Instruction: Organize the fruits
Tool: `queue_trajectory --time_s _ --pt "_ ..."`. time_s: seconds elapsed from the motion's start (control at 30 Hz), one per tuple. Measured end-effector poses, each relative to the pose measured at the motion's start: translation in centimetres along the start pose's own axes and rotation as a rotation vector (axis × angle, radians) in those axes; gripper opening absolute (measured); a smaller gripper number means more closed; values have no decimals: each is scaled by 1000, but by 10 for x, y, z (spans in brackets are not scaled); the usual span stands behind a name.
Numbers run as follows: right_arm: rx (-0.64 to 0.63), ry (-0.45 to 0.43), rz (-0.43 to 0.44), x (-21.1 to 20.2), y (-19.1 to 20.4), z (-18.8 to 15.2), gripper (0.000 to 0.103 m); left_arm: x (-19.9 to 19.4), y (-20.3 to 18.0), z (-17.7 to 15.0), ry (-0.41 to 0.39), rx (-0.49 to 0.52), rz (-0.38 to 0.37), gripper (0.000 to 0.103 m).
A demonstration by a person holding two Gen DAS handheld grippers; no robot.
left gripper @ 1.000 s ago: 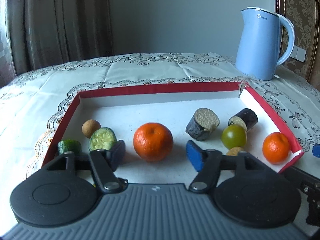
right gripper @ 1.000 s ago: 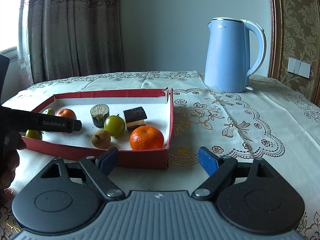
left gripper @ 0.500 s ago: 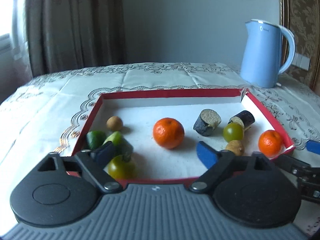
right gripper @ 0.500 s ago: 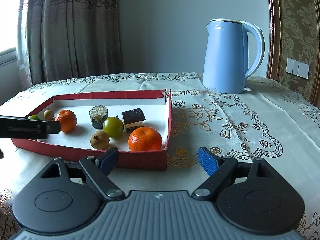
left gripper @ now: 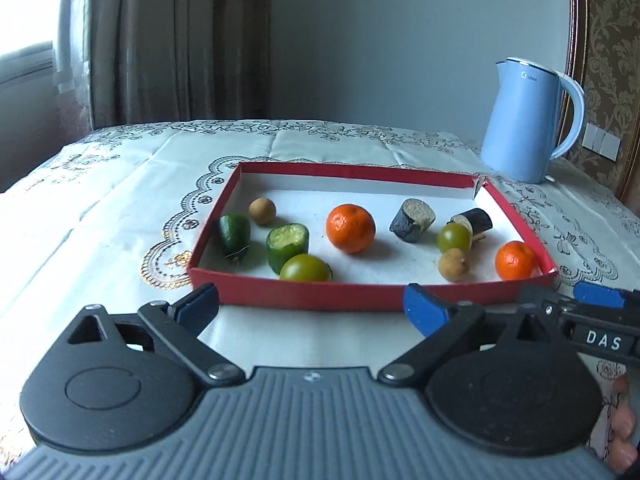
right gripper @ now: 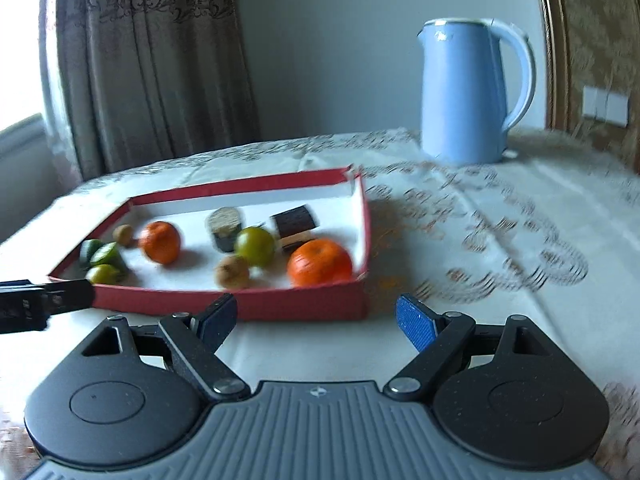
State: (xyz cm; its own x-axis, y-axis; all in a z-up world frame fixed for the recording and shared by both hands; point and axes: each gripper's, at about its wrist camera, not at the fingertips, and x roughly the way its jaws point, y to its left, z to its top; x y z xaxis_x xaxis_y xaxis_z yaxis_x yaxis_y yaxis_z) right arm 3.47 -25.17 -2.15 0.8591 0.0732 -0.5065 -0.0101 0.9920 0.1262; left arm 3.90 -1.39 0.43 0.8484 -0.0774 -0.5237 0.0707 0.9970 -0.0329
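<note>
A red tray point(left gripper: 304, 300) with a white floor holds the fruit: two mandarins point(left gripper: 350, 228) point(left gripper: 515, 260), two green round fruits point(left gripper: 305, 268) point(left gripper: 453, 238), two brown longans point(left gripper: 262, 211) point(left gripper: 453, 265), two cucumber pieces point(left gripper: 287, 241) point(left gripper: 234, 233) and two dark sugarcane pieces point(left gripper: 413, 220) point(left gripper: 476, 221). My left gripper point(left gripper: 310, 308) is open and empty, in front of the tray's near wall. My right gripper point(right gripper: 316, 322) is open and empty, at the tray's point(right gripper: 248, 306) near right corner; its view is blurred.
A blue electric kettle point(left gripper: 530, 142) stands behind the tray on the right, also in the right wrist view point(right gripper: 466, 92). An embroidered white tablecloth point(left gripper: 120, 208) covers the table. Curtains point(left gripper: 176, 40) hang behind. The right gripper's arm point(left gripper: 592, 320) reaches in at right.
My left gripper has pulled back out of the tray to in front of its near wall. My right gripper has shifted and is moving, its view now blurred.
</note>
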Motion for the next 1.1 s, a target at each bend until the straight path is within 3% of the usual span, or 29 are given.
queue_trajectory --time_s 0.27,0.47,1.1 --pt "32 20 -34 -11 15 -11 87 -17 -5 -6 -20 19 26 101" --pt "40 21 -106 -14 26 -10 87 -30 -7 -9 -45 22 44 103" --pt "5 31 -144 -10 48 -8 87 -40 -5 -8 -62 30 44 103"
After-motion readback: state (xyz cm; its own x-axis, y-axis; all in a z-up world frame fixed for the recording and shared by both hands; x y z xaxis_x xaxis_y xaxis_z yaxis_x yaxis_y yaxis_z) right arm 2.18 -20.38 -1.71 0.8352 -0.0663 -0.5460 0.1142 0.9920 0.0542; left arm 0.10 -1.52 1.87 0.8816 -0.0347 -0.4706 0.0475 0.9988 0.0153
